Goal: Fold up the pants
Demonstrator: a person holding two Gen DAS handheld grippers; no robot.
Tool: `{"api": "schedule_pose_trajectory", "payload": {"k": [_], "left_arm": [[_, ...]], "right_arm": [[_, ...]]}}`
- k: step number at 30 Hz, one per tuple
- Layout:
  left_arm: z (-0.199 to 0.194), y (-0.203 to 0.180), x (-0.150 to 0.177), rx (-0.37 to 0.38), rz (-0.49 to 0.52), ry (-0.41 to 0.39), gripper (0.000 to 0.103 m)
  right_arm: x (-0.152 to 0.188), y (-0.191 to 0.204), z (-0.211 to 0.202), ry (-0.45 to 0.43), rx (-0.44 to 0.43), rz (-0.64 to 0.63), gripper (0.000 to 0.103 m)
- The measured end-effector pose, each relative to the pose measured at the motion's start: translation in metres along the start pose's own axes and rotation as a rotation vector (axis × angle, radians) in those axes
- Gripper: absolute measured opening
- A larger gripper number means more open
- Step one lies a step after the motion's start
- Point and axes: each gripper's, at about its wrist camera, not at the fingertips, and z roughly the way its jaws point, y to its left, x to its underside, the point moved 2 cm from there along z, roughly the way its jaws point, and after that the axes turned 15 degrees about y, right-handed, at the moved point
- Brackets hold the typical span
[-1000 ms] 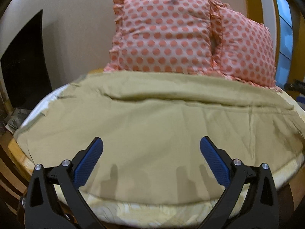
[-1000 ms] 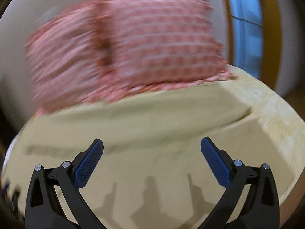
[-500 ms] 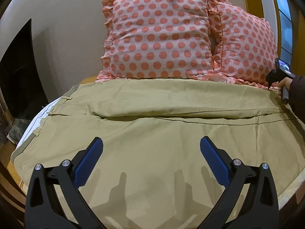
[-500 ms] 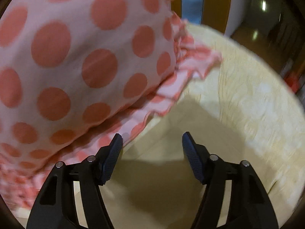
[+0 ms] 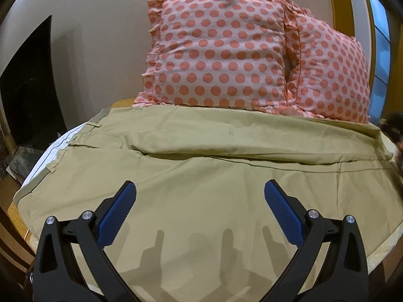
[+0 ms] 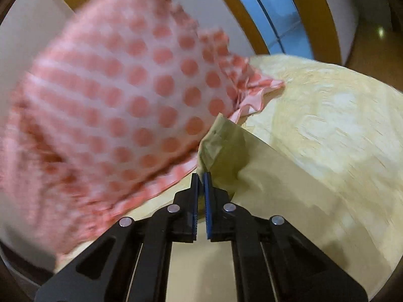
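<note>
Khaki pants [image 5: 201, 166] lie spread across the bed, waistband at the left, legs running right. My left gripper [image 5: 200, 201] is open and empty, hovering over the near leg. My right gripper [image 6: 201, 176] is shut on the far leg's hem corner [image 6: 221, 146] beside the pillow and holds it lifted off the bed. The right gripper shows dimly at the right edge of the left wrist view [image 5: 395, 125].
Two pink polka-dot pillows [image 5: 219, 58] [image 6: 121, 100] lean on the wall behind the pants. A pale yellow bedsheet [image 6: 327, 125] covers the mattress. A dark opening [image 5: 27, 83] is at the left and a window [image 5: 380, 58] at the right.
My right gripper has closed from open onto the pants' hem corner by the pillow and raised it. The left gripper has drawn back slightly and stays open.
</note>
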Motion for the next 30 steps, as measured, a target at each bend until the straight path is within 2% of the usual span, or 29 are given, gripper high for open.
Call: {"api": "schedule_pose_trajectory", "payload": {"k": [2, 4, 9, 10, 11, 12, 13, 15, 16, 18, 19, 20, 21, 24, 27, 29, 30], "left_arm": [[-0.004, 0.005, -0.002, -0.002, -0.018, -0.009, 0.101], [-0.005, 0.010, -0.006, 0.001, -0.031, -0.013, 0.101], [-0.007, 0.017, -0.024, 0.027, -0.049, -0.030, 0.101], [-0.007, 0.019, -0.028, 0.029, -0.051, -0.029, 0.101], [-0.006, 0.021, -0.032, 0.030, -0.054, -0.023, 0.101], [-0.005, 0.026, -0.037, 0.043, -0.059, -0.019, 0.101], [-0.005, 0.029, -0.040, 0.054, -0.065, -0.016, 0.101], [-0.003, 0.041, -0.050, 0.096, -0.101, -0.003, 0.101], [-0.002, 0.046, -0.055, 0.120, -0.115, -0.004, 0.101], [0.004, 0.059, -0.069, 0.203, -0.155, -0.012, 0.101], [0.008, 0.064, -0.076, 0.228, -0.174, -0.011, 0.101], [0.015, 0.069, -0.085, 0.247, -0.198, 0.003, 0.101], [0.022, 0.073, -0.094, 0.260, -0.216, 0.023, 0.101], [0.047, 0.085, -0.117, 0.294, -0.255, 0.079, 0.101], [0.079, 0.093, -0.139, 0.310, -0.316, 0.156, 0.100], [0.102, 0.096, -0.151, 0.323, -0.356, 0.221, 0.100], [0.118, 0.097, -0.159, 0.322, -0.379, 0.260, 0.096]], "right_arm": [[0.031, -0.003, -0.030, 0.004, -0.043, 0.037, 0.004], [0.063, -0.022, -0.047, 0.034, -0.048, 0.094, 0.004], [0.093, -0.035, -0.054, 0.123, -0.076, 0.179, 0.009], [0.099, -0.033, -0.059, 0.135, -0.078, 0.199, 0.018], [0.103, -0.035, -0.062, 0.143, -0.083, 0.219, 0.039], [0.105, -0.036, -0.061, 0.144, -0.091, 0.237, 0.051], [0.105, -0.035, -0.061, 0.133, -0.096, 0.235, 0.054], [0.105, -0.036, -0.059, 0.125, -0.092, 0.237, 0.055], [0.103, -0.035, -0.055, 0.115, -0.086, 0.236, 0.054], [0.099, -0.036, -0.049, 0.104, -0.063, 0.233, 0.041], [0.096, -0.040, -0.040, 0.112, -0.075, 0.238, 0.012], [0.095, -0.043, -0.034, 0.125, -0.090, 0.246, 0.002], [0.094, -0.048, -0.033, 0.123, -0.136, 0.262, 0.002], [0.097, -0.047, -0.070, -0.005, -0.262, 0.206, 0.002], [0.105, -0.048, -0.101, -0.073, -0.302, 0.180, 0.002], [0.108, -0.051, -0.111, -0.090, -0.306, 0.181, 0.002], [0.110, -0.054, -0.115, -0.095, -0.314, 0.188, 0.002]]}}
